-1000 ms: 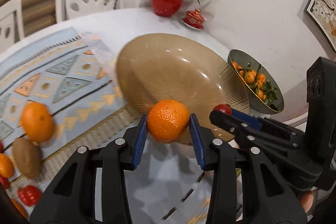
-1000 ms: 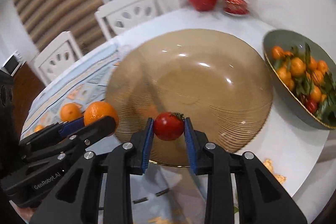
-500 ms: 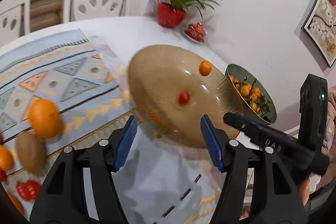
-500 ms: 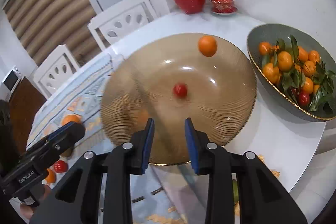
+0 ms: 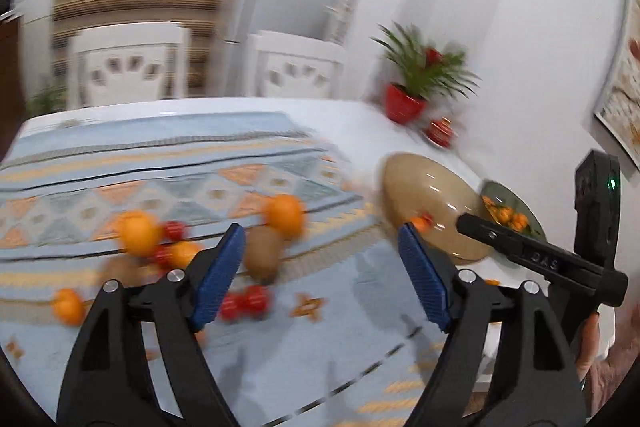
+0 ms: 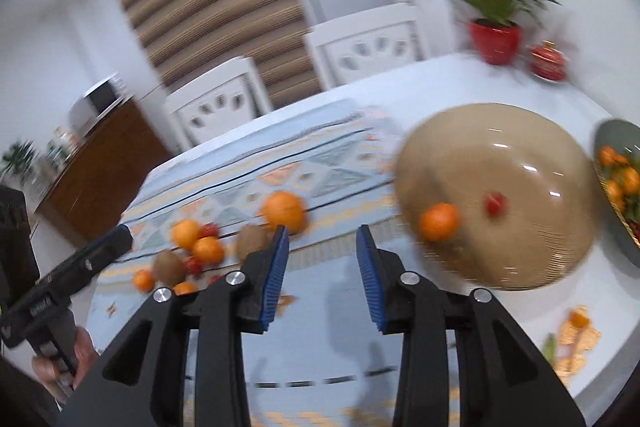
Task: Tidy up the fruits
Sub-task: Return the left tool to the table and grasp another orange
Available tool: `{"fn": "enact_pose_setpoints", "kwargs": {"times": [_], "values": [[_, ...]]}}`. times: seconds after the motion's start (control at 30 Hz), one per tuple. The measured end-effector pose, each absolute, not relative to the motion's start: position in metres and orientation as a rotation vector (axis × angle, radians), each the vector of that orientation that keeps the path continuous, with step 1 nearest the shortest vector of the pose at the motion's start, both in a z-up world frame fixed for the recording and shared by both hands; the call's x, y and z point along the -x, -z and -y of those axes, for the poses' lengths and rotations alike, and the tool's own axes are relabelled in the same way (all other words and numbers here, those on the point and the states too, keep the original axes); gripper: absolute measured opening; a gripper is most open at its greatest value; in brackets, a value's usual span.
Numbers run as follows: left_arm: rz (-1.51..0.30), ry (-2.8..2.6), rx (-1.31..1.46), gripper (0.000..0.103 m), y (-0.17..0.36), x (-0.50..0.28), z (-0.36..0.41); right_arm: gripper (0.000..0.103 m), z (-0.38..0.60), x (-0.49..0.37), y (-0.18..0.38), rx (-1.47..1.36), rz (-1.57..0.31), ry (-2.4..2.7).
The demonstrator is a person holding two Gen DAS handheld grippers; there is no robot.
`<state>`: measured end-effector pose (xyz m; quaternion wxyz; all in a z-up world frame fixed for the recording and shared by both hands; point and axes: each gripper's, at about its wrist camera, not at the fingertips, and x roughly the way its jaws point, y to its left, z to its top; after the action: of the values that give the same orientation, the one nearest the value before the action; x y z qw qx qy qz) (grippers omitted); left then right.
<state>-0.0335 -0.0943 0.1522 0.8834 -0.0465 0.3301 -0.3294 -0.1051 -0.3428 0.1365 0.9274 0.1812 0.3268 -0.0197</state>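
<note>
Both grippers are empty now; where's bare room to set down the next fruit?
The tan glass bowl holds only an orange and a small red fruit; its far half is bare. The cloth just ahead of the right gripper is free. The fruit pile is crowded.

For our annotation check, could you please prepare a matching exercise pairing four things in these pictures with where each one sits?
Things:
1. small red tomato
2. brown fuzzy kiwi
3. pile of leafy tangerines
4. red plant pot

Places:
A. on the patterned blue table runner
B. at the table's far edge by the wall
C. in the amber glass bowl
D. in the grey-green bowl

Pairs: 1-C, 2-A, 3-D, 4-B
</note>
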Motion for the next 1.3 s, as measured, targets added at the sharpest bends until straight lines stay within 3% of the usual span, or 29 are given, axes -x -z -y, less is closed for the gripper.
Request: {"fn": "enact_pose_setpoints", "kwargs": {"times": [0.13, 0.27, 0.47, 0.77, 0.87, 1.3], "values": [[-0.648, 0.567, 0.151, 0.079, -0.164, 0.031, 0.027, 0.037, 0.299, 0.089, -0.142, -0.333, -0.68, -0.069], [-0.593, 0.45, 0.176, 0.086, -0.171, 0.03, -0.031, 0.047, 0.252, 0.073, -0.142, -0.26, -0.688, -0.14], [-0.601, 0.307, 0.224, 0.086, -0.142, 0.012, -0.089, 0.049, 0.181, 0.047, -0.105, -0.163, -0.711, -0.25], [-0.667, 0.27, 0.143, 0.086, -0.056, -0.026, -0.084, 0.05, 0.135, 0.018, -0.034, -0.085, -0.778, -0.289], [-0.7, 0.262, 0.143, 0.086, -0.041, -0.032, -0.084, 0.056, 0.134, 0.014, -0.024, -0.073, -0.805, -0.281], [-0.809, 0.249, -0.007, 0.081, -0.018, -0.041, -0.056, 0.055, 0.12, -0.002, -0.004, -0.016, -0.911, -0.257]]}}
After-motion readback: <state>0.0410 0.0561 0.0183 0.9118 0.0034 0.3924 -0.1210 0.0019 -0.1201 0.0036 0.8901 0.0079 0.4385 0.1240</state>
